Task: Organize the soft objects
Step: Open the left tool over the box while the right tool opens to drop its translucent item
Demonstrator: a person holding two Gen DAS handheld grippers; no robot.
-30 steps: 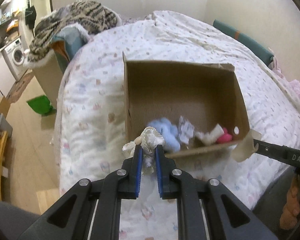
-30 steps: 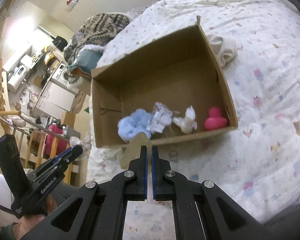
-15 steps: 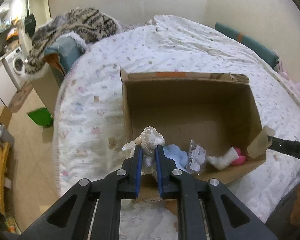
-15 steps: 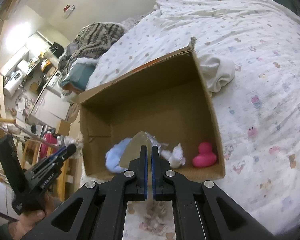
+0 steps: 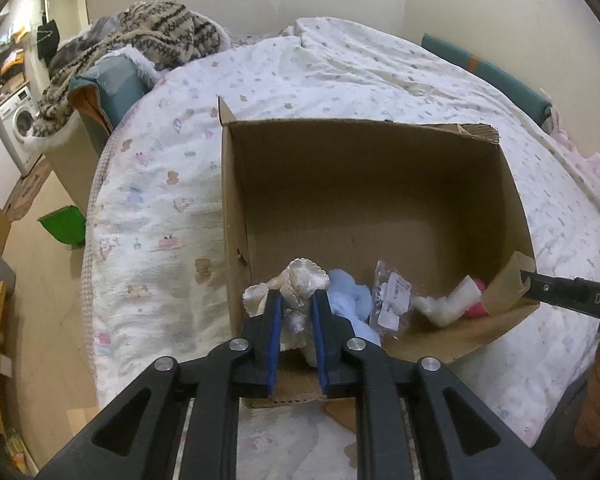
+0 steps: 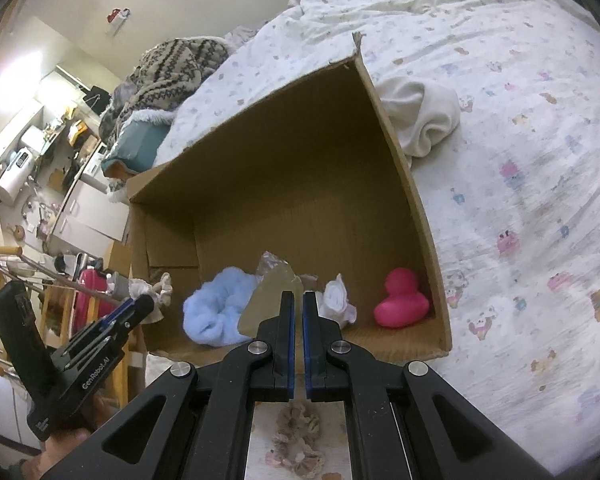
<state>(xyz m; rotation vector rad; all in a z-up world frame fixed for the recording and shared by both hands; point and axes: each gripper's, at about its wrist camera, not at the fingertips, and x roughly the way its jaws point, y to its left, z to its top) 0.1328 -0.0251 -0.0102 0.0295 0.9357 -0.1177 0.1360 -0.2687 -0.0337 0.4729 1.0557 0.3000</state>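
Two tools engaged: left tool (image 5: 296,312) grasping cream scrunchie (image 5: 302,280) over box (image 5: 364,168); right tool (image 6: 296,308) clenched on flap (image 6: 270,300). Advise releasing low, well inside.

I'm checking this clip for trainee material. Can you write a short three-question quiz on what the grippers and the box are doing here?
1. True or false: the left gripper is shut on a cream scrunchie.
2. What does the right gripper pinch? A) the pink duck B) a flap of the cardboard box C) the white cloth
3. Fill in: the blue scrunchie lies ____ the box.

Key: 1 true; 2 B; 3 inside.
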